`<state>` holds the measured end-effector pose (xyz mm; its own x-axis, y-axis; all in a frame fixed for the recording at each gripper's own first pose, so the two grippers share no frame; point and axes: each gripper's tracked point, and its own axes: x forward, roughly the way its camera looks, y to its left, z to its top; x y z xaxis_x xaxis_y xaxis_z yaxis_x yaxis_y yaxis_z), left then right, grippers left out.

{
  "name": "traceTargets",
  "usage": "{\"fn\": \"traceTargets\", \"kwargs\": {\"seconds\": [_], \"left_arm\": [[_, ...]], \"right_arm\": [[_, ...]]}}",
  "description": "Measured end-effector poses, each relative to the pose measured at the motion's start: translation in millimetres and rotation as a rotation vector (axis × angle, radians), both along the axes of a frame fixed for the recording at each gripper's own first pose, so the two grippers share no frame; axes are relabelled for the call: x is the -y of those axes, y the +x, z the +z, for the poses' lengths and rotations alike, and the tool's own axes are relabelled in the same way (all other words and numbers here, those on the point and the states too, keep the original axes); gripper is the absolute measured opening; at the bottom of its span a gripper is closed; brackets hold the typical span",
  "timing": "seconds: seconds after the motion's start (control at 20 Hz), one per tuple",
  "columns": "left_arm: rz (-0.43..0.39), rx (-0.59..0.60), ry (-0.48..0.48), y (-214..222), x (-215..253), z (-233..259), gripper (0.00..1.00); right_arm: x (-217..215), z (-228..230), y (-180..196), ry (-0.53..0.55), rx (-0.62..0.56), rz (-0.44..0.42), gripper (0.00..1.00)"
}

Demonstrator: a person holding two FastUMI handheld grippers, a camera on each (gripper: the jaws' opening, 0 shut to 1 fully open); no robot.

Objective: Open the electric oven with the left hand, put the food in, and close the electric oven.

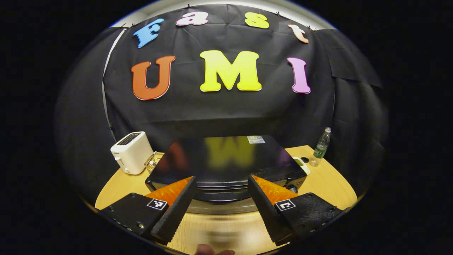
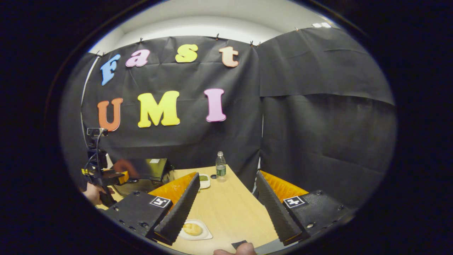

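Two grippers are seen with jaws spread, nothing pinched: left gripper (image 1: 221, 205) above the closed oven (image 1: 226, 163), right gripper (image 2: 226, 209) near the food plate (image 2: 194, 229) on the surface (image 2: 230, 205). Handle could be missed if approached too high.

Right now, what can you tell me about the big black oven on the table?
The electric oven is a black box with a glossy flat top that mirrors the wall behind it. A small pale sticker sits near its back edge. Its door looks shut, with a silvery handle bar running along the front. It stands upright on the round wooden table, beside a white toaster. The left claw hangs open just in front of it, fingers either side of the handle.
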<state>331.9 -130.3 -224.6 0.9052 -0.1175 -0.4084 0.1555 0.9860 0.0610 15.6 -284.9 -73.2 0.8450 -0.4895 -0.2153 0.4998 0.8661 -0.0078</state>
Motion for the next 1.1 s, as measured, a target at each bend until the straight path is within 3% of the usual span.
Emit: {"fn": "traceTargets", "kwargs": {"seconds": [0.25, 0.3, 0.35, 0.4, 0.55, 0.95, 1.1], "left_arm": [[0.015, -0.038, 0.006, 10, -1, -24, 0.95], [0.020, -0.027, 0.001, 9, -1, -22, 0.85], [0.025, -0.029, 0.008, 10, -4, -23, 0.97], [0.025, -0.018, 0.008, 9, -4, -23, 1.00], [0.030, -0.012, -0.002, 2, -4, -26, 0.98], [0.024, -0.064, 0.017, -67, -12, -44, 0.97], [0.041, -0.203, 0.011, -101, -21, -87, 0.96]], "right_arm": [[1, -10, 7, 0.016, -0.030, 0.004, 1.00], [0, -12, 8, 0.021, -0.033, 0.006, 1.00], [-2, -14, 9, 0.025, -0.036, 0.008, 1.00], [-4, -16, 10, 0.028, -0.038, 0.013, 1.00], [-10, -16, 10, 0.036, -0.037, 0.027, 1.00], [-24, -17, -4, 0.065, -0.016, 0.049, 1.00], [-30, -23, -14, 0.067, -0.030, 0.057, 1.00]]}}
